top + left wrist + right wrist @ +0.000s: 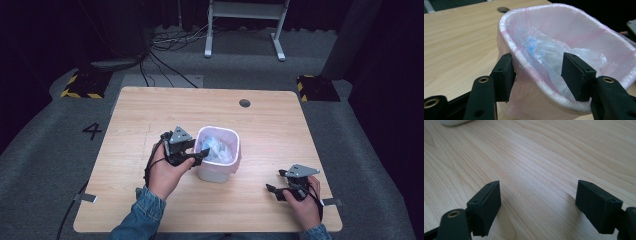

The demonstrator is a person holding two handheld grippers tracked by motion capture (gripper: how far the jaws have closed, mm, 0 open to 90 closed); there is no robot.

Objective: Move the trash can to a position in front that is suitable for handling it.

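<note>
Left gripper (pixel 537 75): jaws straddle the near rim of the small white bin (pixel 541 98), one outside against the pink liner (pixel 579 27), one inside, apparently not yet pinching it. The bin stands mid-desk (pixel 150 107), well clear of every edge. It looks light and stiff, its liner thin, soft and slippery; rim plus liner is the sensible hold. Inside: crumpled clear plastic (pixel 549 53). Right gripper (pixel 537 205): jaws spread, empty, near the desk's front right corner.

One legible marking: the numeral "4" (pixel 92 131), dark on the grey floor left of the table (pixel 150 107). No other text, label or brand can be read
</note>
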